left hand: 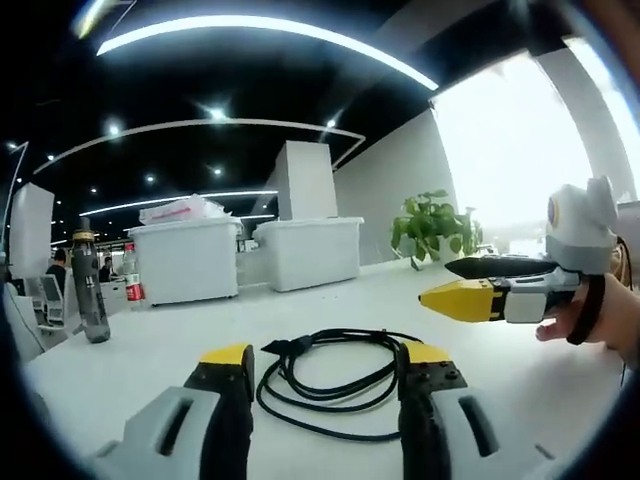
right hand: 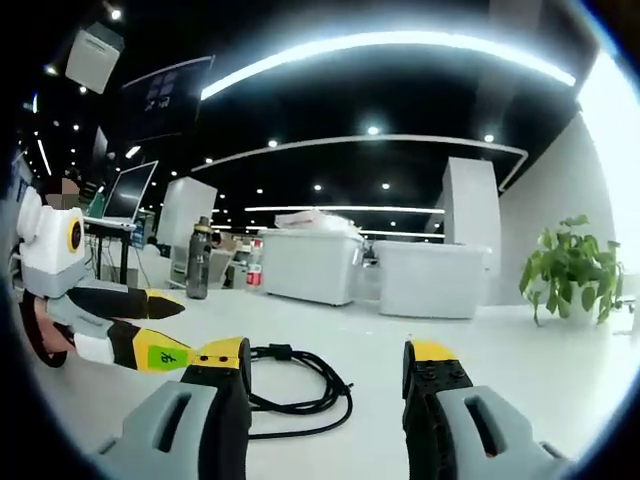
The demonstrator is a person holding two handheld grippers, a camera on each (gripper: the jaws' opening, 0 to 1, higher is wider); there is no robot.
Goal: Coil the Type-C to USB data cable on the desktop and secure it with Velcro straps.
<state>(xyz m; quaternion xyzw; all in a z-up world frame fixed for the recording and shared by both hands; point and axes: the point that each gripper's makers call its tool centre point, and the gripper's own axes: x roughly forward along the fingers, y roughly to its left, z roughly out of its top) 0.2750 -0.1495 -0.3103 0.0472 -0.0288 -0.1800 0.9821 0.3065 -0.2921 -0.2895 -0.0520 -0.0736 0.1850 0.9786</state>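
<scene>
We hold both grippers low over the desk [left hand: 520, 390], and each one has its fingers spread wide with nothing between them. In the left gripper view the left gripper [left hand: 325, 365] points straight at the cable [left hand: 330, 375], which lies on the desk just in front of the yellow tips, between them as the view shows it; we think this aim is chosen so that the fingers can go down on a strand without turning. The cable is black and lies in a few loose, uneven loops, with one plug end sticking out at the left side of the bundle. It is not yet a tidy coil, and we see no Velcro strap on it; if a strap is near, it is too small to tell. In the right gripper view the right gripper [right hand: 325, 362] stands a little aside, so the cable [right hand: 300, 385] lies toward its left finger and partly behind it. The right gripper [left hand: 470, 285] also comes into the left gripper view from the right, held by a hand [left hand: 590, 320], above the desk and beside the cable; probably it waits there to catch the other end. The desk is white, smooth and flat. Farther on it stand a dark bottle [left hand: 88, 290], two white bins [left hand: 245, 255] and a green plant [left hand: 430, 225] near a bright window. Behind is an open office with a dark ceiling, curved light strips and a monitor [right hand: 125, 195].
</scene>
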